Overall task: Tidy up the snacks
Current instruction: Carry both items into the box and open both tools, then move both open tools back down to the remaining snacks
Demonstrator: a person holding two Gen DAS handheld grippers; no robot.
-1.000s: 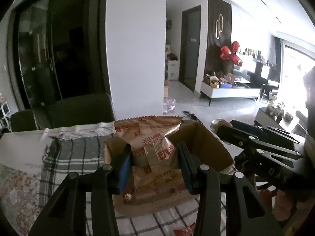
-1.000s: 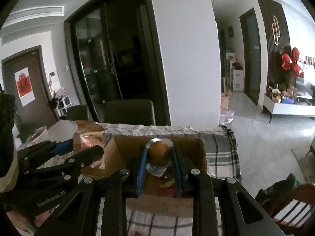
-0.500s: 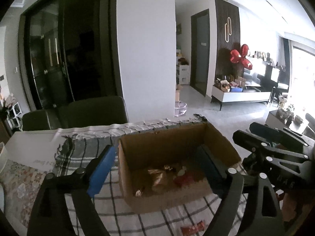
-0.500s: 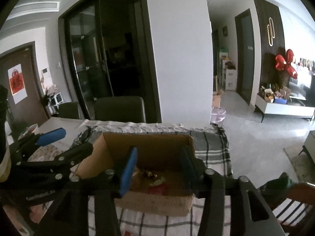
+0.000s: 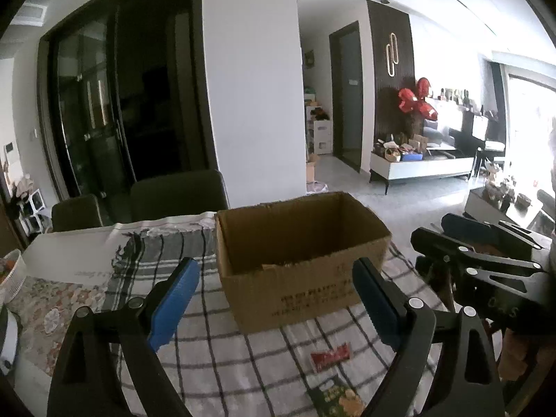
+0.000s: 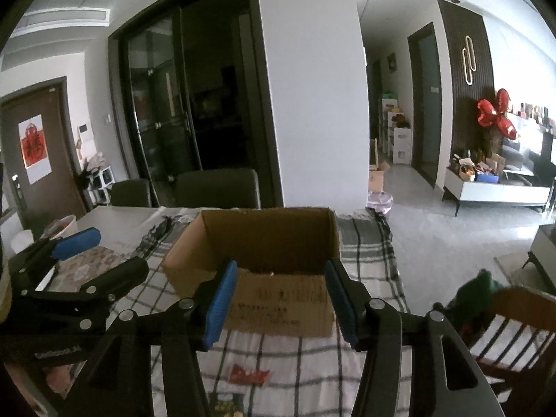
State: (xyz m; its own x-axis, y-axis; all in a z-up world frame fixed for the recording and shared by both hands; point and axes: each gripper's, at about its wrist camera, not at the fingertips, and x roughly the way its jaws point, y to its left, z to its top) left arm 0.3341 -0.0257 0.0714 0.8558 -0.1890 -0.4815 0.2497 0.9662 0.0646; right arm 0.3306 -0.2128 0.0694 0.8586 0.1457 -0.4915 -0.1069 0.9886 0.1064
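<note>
Left wrist view: the left gripper [image 5: 274,299] stands wide apart with nothing between its blue pads [image 5: 173,299]; its jaws have just been opening. Ahead at 12 o'clock sits the open cardboard box [image 5: 305,278] on a checked tablecloth [image 5: 215,358], its near wall printed with dark lettering, and scraps of snack wrappers barely show above the near rim. Near the bottom edge, at 5 o'clock from the box, a red snack packet [image 5: 330,351] lies flat on the cloth, and just below it a green snack packet [image 5: 338,394], partly cut off by the frame. The right gripper [image 5: 486,250] reaches in from 3 o'clock, beside the box and apart from it. Two dark chairs [image 5: 177,194] stand at the far side of the table.

Right wrist view: the right gripper [image 6: 279,300] is parted about halfway, empty, and its jaws have just been opening. The cardboard box [image 6: 264,271] lies straight ahead at 12 o'clock, framed between the pads without touching them. The red snack packet [image 6: 248,375] lies on the cloth at 6 o'clock, between the gripper's arms, with the green packet [image 6: 226,403] below it at the edge. The left gripper [image 6: 87,253] comes in at 9 o'clock, spread wide. A wooden chair [image 6: 514,326] stands at 4 o'clock
</note>
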